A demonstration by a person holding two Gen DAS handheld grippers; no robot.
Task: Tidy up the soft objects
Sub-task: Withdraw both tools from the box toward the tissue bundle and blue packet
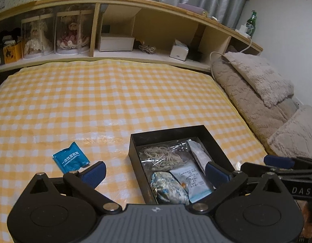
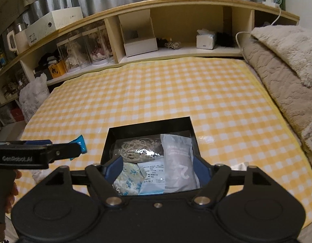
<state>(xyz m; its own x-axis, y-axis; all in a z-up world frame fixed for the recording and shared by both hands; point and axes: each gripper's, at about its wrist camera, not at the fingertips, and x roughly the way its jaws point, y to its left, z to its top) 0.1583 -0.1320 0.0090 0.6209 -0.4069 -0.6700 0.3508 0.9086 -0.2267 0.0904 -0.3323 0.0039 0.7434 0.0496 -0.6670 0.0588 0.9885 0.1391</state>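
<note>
A black open box (image 1: 168,130) (image 2: 150,123) sits on the yellow checked cloth (image 1: 115,101). Inside lie a clear bag of string (image 2: 135,147), a grey pouch (image 2: 178,158), a white-and-blue packet (image 2: 154,174) and a flowered brocade pouch (image 2: 127,180). My right gripper (image 2: 157,171) hangs open over the box's near half, its pads touching nothing. My left gripper (image 1: 157,173) is open wide; its right pad sits over the box, its left pad near a blue packet (image 1: 71,160) on the cloth left of the box. In the right wrist view the left gripper (image 2: 34,147) partly hides that packet (image 2: 79,143).
A wooden shelf headboard (image 1: 135,6) runs along the far side with doll cases (image 1: 54,36), small boxes and a tissue box (image 2: 205,39). Beige plush blankets (image 1: 257,85) pile up on the right. A hand (image 2: 14,182) holds the left gripper.
</note>
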